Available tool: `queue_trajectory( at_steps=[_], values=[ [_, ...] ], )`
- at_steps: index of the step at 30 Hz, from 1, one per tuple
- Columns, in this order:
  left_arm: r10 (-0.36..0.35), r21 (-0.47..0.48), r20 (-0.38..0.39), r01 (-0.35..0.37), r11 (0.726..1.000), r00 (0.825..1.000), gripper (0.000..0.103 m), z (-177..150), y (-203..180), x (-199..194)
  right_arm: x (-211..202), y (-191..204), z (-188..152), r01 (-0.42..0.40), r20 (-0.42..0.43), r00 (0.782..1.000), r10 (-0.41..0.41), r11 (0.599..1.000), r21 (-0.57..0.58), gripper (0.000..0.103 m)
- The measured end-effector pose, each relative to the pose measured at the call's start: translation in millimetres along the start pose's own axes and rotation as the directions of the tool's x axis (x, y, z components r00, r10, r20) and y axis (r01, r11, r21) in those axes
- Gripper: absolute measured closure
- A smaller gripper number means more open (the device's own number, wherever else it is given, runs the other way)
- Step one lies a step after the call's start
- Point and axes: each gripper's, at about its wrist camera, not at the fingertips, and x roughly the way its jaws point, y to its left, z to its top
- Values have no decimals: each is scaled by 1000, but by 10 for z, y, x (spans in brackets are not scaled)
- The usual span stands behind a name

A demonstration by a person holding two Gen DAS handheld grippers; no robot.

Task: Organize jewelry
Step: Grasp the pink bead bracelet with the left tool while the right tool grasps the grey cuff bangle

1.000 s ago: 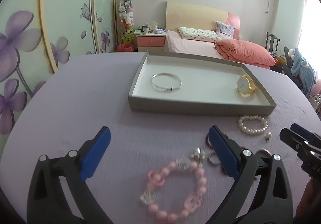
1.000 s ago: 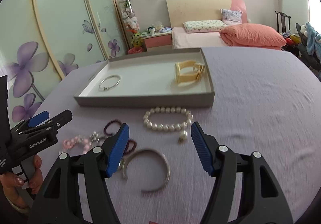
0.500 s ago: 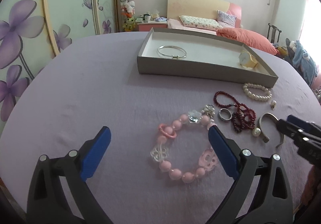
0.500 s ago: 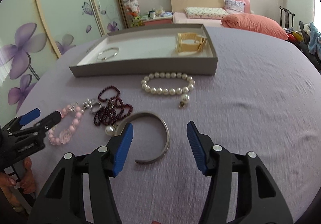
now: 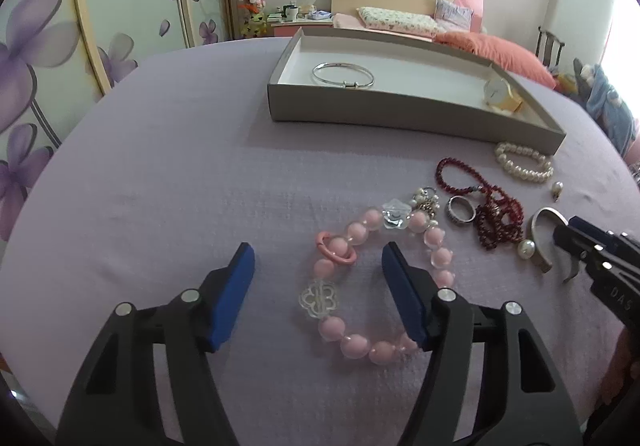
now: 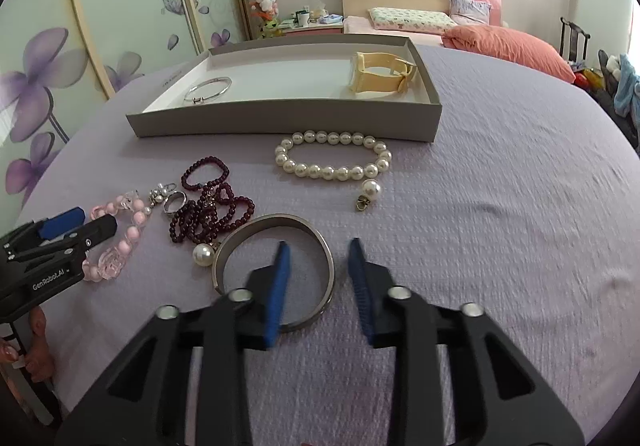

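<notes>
My right tongs [image 6: 318, 278] released, jaws straddling cuff [image 6: 276, 270] rim for pinch. Left tongs [image 5: 318, 282] released over pink beads [image 5: 372, 278], ready next. Both near table's front edge; tray [image 6: 280, 122] behind holds bangle [image 6: 208, 90], watch [image 6: 380, 78].

One grey tray [image 6: 280, 124] holds two pieces: one thin silver bangle [image 6: 208, 90] and one yellow wristwatch [image 6: 380, 76]. On the purple cloth [image 6: 500, 206] lie five more: one white pearl bracelet [image 6: 332, 158] with one pearl pendant [image 6: 370, 190], one dark red bead strand [image 6: 212, 206], one pink bead bracelet [image 5: 380, 278], one silver ring [image 6: 175, 203] and one open silver cuff [image 6: 276, 266]. One loose large pearl [image 6: 203, 255] sits by the strand, possibly attached to it.
</notes>
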Motion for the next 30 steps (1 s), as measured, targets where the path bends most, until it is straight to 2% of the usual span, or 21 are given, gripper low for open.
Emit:
queue_trajectory(
  at_steps=[1,3,6,8,10,11,15,22,30],
  values=[
    [2,7,1,-2,1000,1000,44,3,-7,-2,0,12,-4,10,-1,1000,-10,1000,-8,90],
    [12,2,4,-12,1000,1000,48,1,2,3,0,14,-5,8,-1,1000,-8,1000,-11,95],
    [11,6,3,-11,1000,1000,49,-3,12,-21,3,-10,-3,-3,-1,1000,3,1000,-1,97],
    [0,17,7,0,1000,1000,53,-5,-1,-34,2,-11,2,-4,-1,1000,4,1000,0,97],
    [-11,30,14,11,999,1000,72,-12,-26,-50,0,-14,0,-6,-1,1000,6,1000,2,97],
    [-15,39,16,14,999,1000,78,-16,-43,-56,0,-10,5,-6,-1,1000,6,1000,2,97],
    [-36,52,19,35,998,999,88,-18,-61,-68,-4,-17,9,-12,0,1000,12,1000,9,97],
    [-62,30,25,61,998,998,89,-16,-36,-83,-44,-43,10,-12,23,1000,11,1000,28,98],
    [-85,15,70,85,996,994,89,-33,-23,-166,-119,-40,6,-10,65,998,8,1000,23,98]
  ],
)
